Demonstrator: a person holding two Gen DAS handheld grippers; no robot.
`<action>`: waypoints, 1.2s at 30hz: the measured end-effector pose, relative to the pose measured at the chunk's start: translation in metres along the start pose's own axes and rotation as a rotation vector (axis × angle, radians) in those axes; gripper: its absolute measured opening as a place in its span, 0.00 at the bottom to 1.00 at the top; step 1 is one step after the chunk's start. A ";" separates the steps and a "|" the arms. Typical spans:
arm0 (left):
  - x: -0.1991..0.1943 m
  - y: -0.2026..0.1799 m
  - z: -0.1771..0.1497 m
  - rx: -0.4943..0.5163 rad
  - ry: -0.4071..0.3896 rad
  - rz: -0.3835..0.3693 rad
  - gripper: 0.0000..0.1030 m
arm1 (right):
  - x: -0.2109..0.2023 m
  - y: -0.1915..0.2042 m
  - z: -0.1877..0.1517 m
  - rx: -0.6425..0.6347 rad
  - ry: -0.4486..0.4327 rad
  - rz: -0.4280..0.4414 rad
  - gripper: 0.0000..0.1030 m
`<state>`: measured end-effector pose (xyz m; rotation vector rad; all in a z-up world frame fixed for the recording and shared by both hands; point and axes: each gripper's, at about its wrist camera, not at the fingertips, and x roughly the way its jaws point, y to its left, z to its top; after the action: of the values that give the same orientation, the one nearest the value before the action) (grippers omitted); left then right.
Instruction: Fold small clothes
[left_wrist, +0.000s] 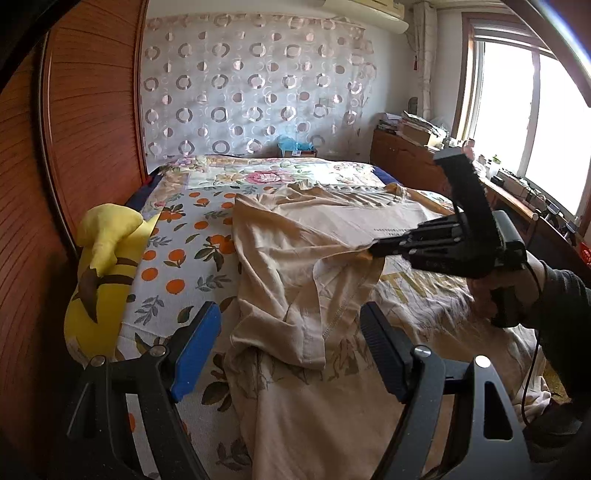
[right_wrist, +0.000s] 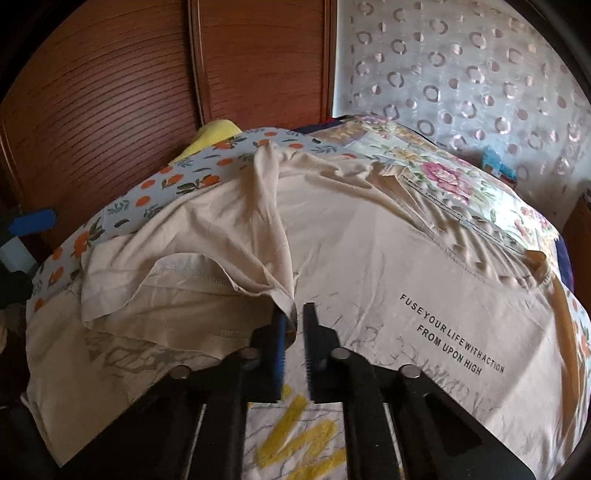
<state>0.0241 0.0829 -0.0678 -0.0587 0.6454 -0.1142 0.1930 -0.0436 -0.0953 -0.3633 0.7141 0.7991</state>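
A beige T-shirt (left_wrist: 295, 258) with black printed text lies spread on the bed; it also fills the right wrist view (right_wrist: 369, 240). Its sleeve (left_wrist: 328, 295) is lifted and folded over the body. My right gripper (left_wrist: 373, 251) is shut on the sleeve's edge and holds it above the shirt; in its own view (right_wrist: 295, 314) the jaws stand nearly closed with cloth between them. My left gripper (left_wrist: 291, 332) is open, just above the hanging sleeve, holding nothing.
A yellow plush toy (left_wrist: 103, 266) lies at the bed's left edge against a wooden wardrobe (left_wrist: 81, 129). The bed has an orange-print sheet (left_wrist: 177, 258) and a floral cover (left_wrist: 266, 173). A cluttered wooden desk (left_wrist: 517, 192) stands on the right under the window.
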 end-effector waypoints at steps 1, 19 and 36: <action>0.000 -0.001 0.000 0.000 -0.002 0.001 0.76 | -0.004 -0.005 -0.002 0.012 -0.011 -0.025 0.02; 0.008 -0.029 -0.001 0.027 0.005 -0.036 0.76 | -0.089 -0.052 -0.072 0.148 -0.060 -0.200 0.51; 0.029 -0.057 0.005 0.073 0.037 -0.070 0.76 | -0.190 -0.157 -0.225 0.520 -0.012 -0.491 0.51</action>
<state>0.0450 0.0226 -0.0757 -0.0090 0.6761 -0.2066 0.1203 -0.3690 -0.1165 -0.0520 0.7519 0.1365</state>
